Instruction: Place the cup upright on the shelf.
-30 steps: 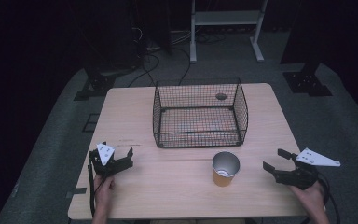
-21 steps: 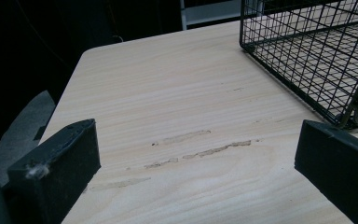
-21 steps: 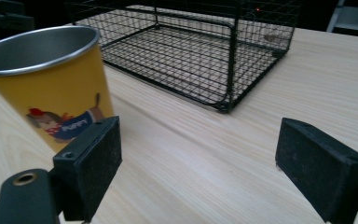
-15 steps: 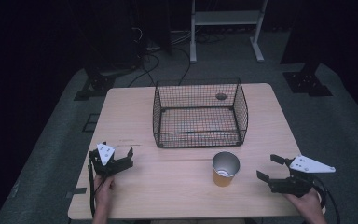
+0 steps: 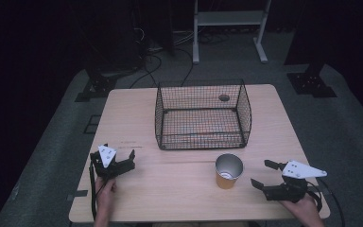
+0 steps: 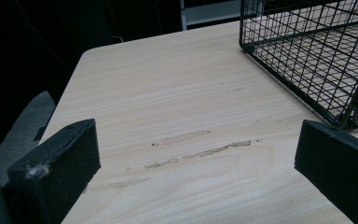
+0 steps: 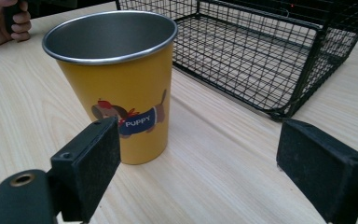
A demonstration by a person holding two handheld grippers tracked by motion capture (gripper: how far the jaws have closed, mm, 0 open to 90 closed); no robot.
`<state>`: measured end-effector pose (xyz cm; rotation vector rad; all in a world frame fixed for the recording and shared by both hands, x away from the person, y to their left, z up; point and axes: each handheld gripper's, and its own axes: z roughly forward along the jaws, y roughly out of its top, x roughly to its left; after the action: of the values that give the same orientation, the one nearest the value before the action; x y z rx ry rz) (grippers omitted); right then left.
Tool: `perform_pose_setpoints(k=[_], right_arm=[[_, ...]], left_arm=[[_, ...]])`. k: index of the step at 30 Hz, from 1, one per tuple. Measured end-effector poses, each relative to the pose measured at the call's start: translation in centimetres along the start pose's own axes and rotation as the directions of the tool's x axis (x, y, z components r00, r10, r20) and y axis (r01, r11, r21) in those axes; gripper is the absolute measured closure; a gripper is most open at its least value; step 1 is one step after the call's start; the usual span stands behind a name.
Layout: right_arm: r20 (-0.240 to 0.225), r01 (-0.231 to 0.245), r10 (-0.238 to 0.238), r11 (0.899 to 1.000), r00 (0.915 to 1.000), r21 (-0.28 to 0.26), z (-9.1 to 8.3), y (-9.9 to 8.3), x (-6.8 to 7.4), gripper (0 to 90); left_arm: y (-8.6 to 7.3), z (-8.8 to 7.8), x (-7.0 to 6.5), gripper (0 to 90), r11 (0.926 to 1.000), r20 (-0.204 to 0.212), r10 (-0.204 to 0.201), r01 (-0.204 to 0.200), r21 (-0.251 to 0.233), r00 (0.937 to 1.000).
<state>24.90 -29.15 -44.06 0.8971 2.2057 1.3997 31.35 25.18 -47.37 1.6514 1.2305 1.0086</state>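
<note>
My right gripper (image 5: 264,176) sits jaws spread, just right of the yellow cup (image 5: 228,170); its own view reveals a puppy print (image 7: 129,115). My left gripper (image 5: 123,163) rests released.

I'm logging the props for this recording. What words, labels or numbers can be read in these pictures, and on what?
"PUPPY": white letters on the blue coat of the cartoon dog printed on the yellow cup, seen in the right gripper view.
In the high view the cup's print is too small to read.
Nothing else carries readable text: the wire basket and the table bear none.
</note>
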Motion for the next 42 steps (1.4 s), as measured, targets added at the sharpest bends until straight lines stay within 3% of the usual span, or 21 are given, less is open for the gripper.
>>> perform_pose_setpoints(k=[20, 42], right_arm=[[-0.094, 0.059, -0.055, 0.997, 0.994, 0.04, 2.5, 1.0, 3.0, 10.3], [-0.096, 0.088, -0.082, 0.994, 0.992, 0.063, 5.5, 2.3, 3.9, 9.3]], left_arm=[[0.0, 0.0, 0.0, 0.0, 1.0, 0.0, 0.003, -0.003, 0.001, 1.0], [0.0, 0.0, 0.0, 0.0, 1.0, 0.0, 0.007, -0.007, 0.001, 1.0]])
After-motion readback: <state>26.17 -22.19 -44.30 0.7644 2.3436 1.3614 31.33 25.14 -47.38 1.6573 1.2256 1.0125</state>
